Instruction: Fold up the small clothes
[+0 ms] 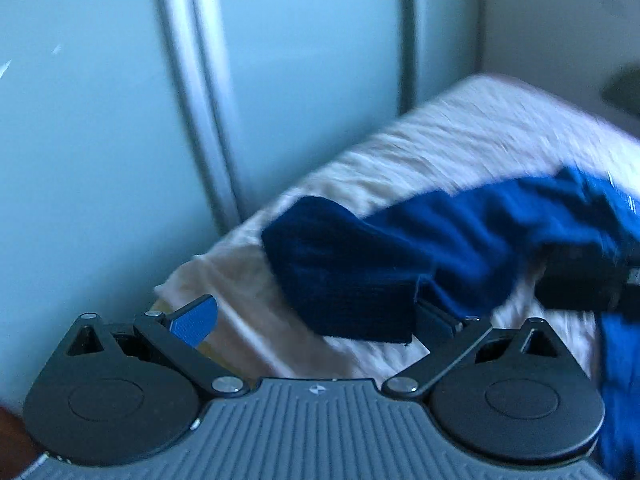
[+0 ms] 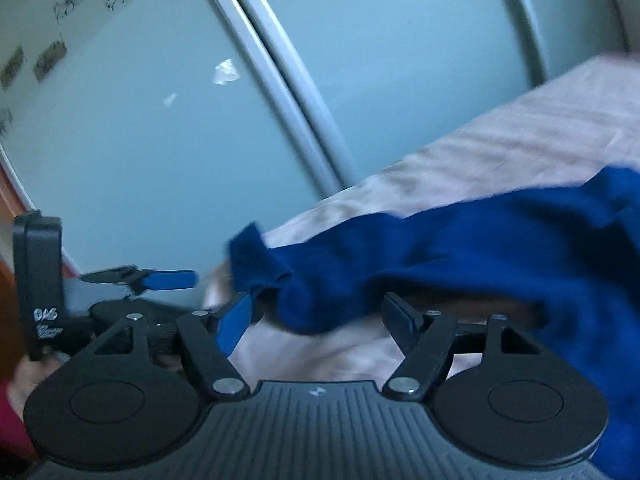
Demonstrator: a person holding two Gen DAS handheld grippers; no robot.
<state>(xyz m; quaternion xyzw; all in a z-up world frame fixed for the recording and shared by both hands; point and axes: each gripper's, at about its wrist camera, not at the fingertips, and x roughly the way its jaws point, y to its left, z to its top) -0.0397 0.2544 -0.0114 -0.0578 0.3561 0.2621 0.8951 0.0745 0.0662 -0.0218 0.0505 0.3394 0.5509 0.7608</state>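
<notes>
You are early in the fold, by the look of it: the dark blue knitted garment [image 1: 400, 256] is bunched and rumpled across the bed with the pale, wrinkled cotton sheet [image 1: 420, 148], with no flat panel, straight crease or stacked layer to be seen. Judging from that, spreading it out and making every fold is yet to do.

Your left gripper [image 1: 316, 320] has its jaws spread wide. One blue ribbed pad stands clear on the left side, and the other is covered by a drooping edge of the garment, so cloth lies against that finger but I cannot tell whether it hangs on it; nothing is pinched between the two.

Your right gripper [image 2: 320, 316] is likewise wide apart, with a lobe of the cloth sagging into the gap between the fingers, ungripped. The right wrist view also shows the left gripper off to its left side, near the bed's edge.

The fabric reads as soft, thick and limp, a fine knit with a hemmed edge; it drapes in heavy rolls and should slump when let go. The sheet is thin and creased. Behind the bed stand smooth frosted glass sliding doors with grey metal frames [image 2: 280, 92]. Both views are blurred.
</notes>
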